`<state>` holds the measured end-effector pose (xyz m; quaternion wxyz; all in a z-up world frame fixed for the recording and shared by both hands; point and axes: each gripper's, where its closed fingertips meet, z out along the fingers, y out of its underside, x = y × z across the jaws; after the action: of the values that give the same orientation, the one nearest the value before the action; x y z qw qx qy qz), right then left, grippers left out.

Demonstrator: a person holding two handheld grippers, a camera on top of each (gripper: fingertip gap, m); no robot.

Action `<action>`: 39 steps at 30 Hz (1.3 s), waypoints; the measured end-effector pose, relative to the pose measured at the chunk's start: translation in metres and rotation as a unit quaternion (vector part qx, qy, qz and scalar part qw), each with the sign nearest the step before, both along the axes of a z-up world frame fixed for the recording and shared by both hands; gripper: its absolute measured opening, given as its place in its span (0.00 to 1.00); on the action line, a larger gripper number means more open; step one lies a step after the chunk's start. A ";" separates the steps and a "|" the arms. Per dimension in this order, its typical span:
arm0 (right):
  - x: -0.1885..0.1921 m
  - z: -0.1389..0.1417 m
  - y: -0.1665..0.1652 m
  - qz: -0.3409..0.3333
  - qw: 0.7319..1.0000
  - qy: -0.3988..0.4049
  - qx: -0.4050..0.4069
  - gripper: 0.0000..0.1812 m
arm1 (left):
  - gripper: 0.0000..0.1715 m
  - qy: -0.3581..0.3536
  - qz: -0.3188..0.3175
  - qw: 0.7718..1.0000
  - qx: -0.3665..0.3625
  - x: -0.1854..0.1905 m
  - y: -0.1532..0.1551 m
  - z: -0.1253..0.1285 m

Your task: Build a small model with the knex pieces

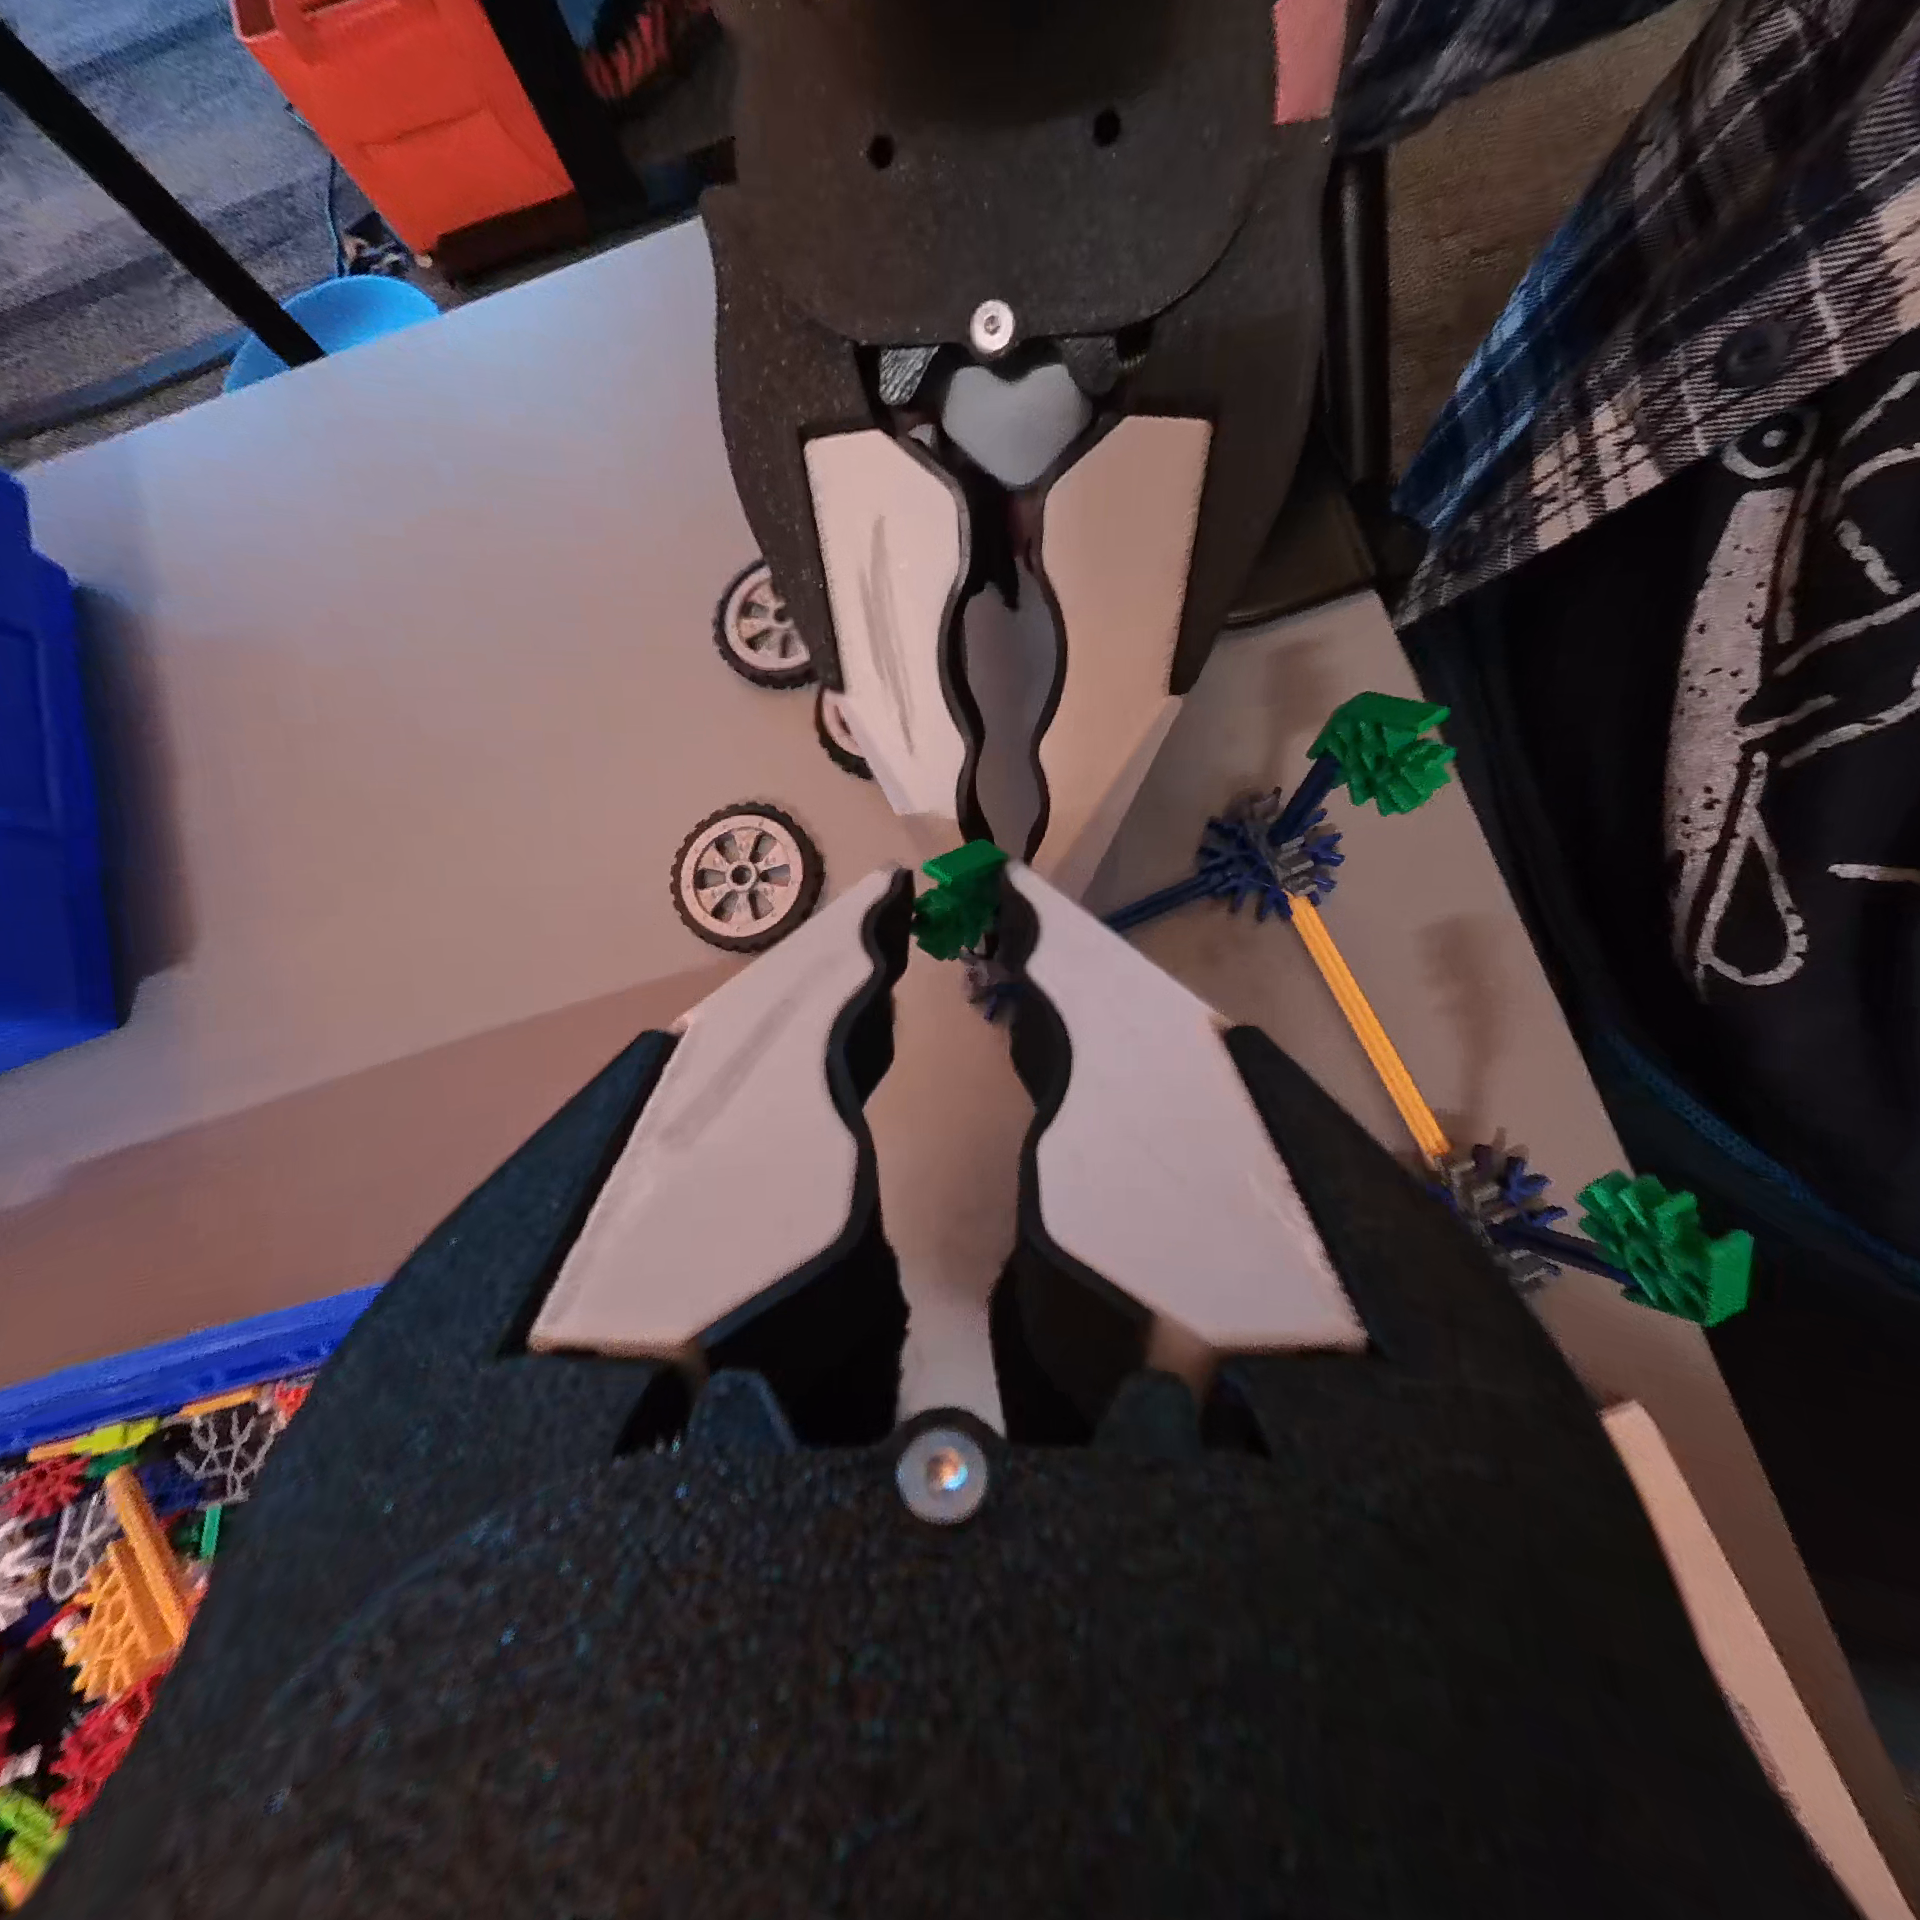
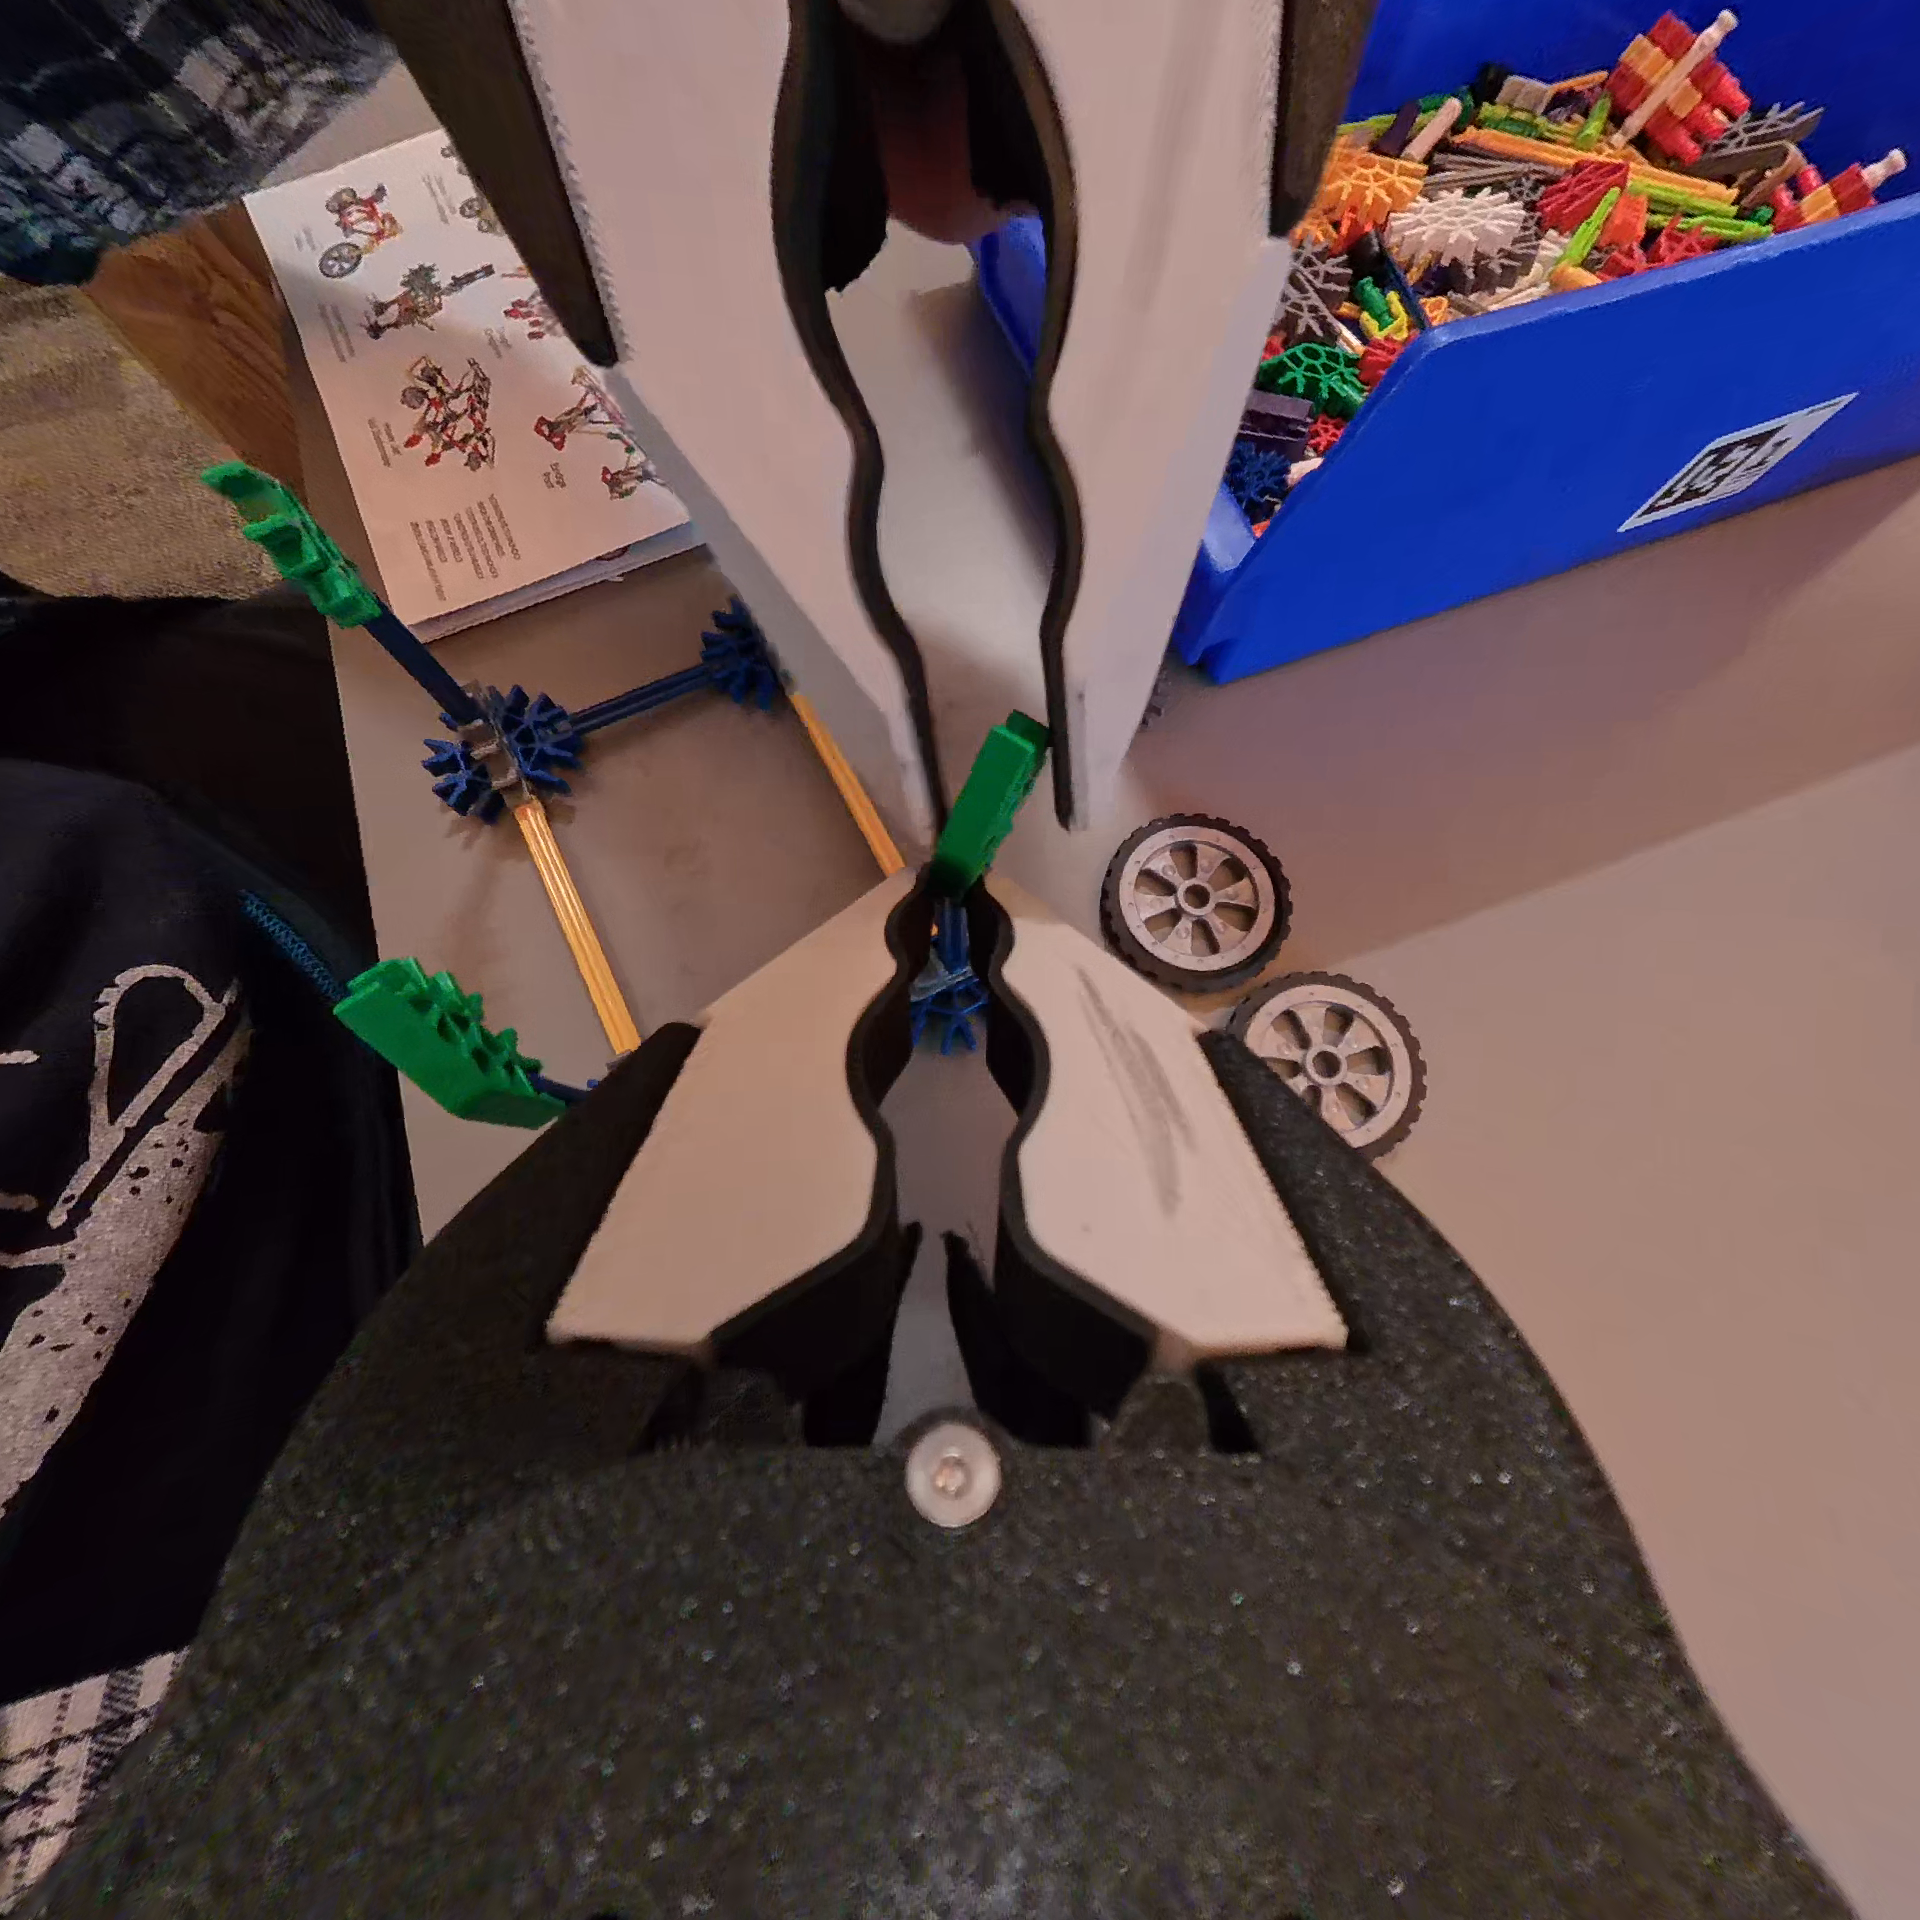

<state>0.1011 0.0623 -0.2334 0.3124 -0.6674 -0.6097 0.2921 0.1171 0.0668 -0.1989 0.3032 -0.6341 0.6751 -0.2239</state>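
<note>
While both tools are meeting tip to tip over the grey table (image 2: 1558,1039), you are pinching the same green connector (image 1: 958,896) from opposite sides. Your left gripper (image 1: 961,883) is sitting with its jaws closed down on that connector's near end; in the right wrist view the far tips of that gripper are showing a narrow gap with the green piece between them. Your right gripper (image 2: 951,894) is sitting with its tips drawn together at the connector's other end, jaws clamped on it as far as the view is showing. Just below the pinch a blue snowflake connector (image 2: 948,1003) is showing between the right gripper's fingers, and whether it is touching them is unclear. That green piece is belonging to a rod frame (image 2: 561,904) lying on the table, with yellow rods, blue rods and two more green connectors at its outer ends. Two grey spoked wheels (image 2: 1195,902) are lying flat just beside the grippers, touching or nearly touching each other. A blue bin (image 2: 1558,416) full of mixed construction pieces is standing near, and an open instruction booklet (image 2: 457,395) is lying beyond the frame.
</note>
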 end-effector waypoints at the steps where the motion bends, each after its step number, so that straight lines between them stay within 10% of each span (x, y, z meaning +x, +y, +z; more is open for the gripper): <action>1: 0.001 0.000 0.002 -0.005 1.000 -0.001 0.001 0.03 | 0.07 0.002 0.011 1.000 -0.003 -0.001 0.002 -0.001; 39: -0.003 0.002 0.003 -0.002 1.000 0.006 0.017 0.05 | 0.02 -0.068 0.086 0.990 -0.092 -0.008 -0.009 -0.003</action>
<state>0.0980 0.0651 -0.2311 0.3280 -0.6613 -0.6113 0.2853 0.1090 0.0574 -0.2016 0.3071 -0.6982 0.5724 -0.3010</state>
